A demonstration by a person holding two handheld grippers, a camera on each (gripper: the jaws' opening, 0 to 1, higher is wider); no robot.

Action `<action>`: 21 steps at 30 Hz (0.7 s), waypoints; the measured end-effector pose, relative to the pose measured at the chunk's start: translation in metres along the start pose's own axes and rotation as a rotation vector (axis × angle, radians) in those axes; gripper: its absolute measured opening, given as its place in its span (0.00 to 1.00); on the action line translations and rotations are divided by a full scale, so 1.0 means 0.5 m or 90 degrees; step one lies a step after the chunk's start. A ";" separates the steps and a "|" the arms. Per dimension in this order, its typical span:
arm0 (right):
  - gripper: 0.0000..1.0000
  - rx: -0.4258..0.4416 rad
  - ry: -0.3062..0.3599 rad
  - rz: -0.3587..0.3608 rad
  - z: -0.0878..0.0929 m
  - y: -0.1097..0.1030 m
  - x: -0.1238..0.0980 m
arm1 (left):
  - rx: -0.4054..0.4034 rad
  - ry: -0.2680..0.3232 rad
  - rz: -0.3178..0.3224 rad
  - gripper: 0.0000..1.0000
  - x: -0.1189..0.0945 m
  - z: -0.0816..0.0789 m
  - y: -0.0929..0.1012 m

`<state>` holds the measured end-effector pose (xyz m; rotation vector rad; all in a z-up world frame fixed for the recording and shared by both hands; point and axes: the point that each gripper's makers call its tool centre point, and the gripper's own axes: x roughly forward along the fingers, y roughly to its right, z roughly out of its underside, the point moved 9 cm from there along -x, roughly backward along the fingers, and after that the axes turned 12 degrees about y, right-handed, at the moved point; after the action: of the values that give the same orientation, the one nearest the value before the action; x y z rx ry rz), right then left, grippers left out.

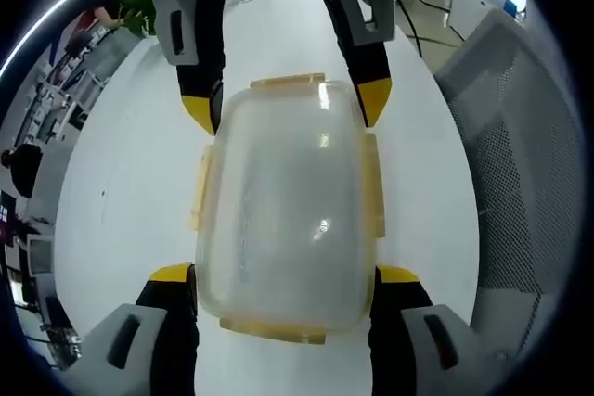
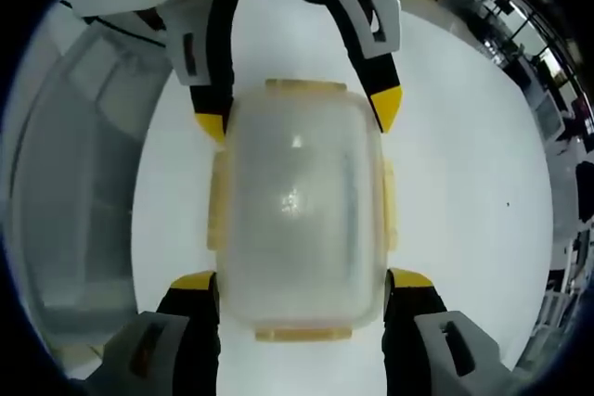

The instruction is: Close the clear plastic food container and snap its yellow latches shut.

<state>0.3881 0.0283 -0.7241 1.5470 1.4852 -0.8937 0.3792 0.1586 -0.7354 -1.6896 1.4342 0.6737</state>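
A clear plastic food container (image 1: 283, 210) lies on the white table (image 1: 121, 192) with its lid on. Pale yellow latches (image 1: 375, 183) run along its long sides and both short ends. My left gripper (image 1: 284, 275) is open, its yellow-tipped jaws straddling the container's near end and touching the corners. My right gripper (image 1: 287, 104) enters from the top and straddles the far end the same way. In the right gripper view the container (image 2: 297, 201) sits between my right gripper (image 2: 302, 279), open at its near end, and the left gripper (image 2: 297, 113) at the far end.
A grey mesh chair (image 1: 520, 155) stands close to the table's edge, also seen as the chair (image 2: 74, 192) in the right gripper view. Office desks and equipment (image 1: 56, 90) line the background. Bare table top (image 2: 464, 164) lies beside the container.
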 end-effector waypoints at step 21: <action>0.71 -0.019 -0.003 -0.006 -0.013 0.023 0.006 | -0.018 0.002 -0.009 0.76 -0.007 0.014 -0.016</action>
<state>0.3996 0.0358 -0.7233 1.5162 1.4979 -0.8765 0.3870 0.1665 -0.7345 -1.7214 1.4199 0.6874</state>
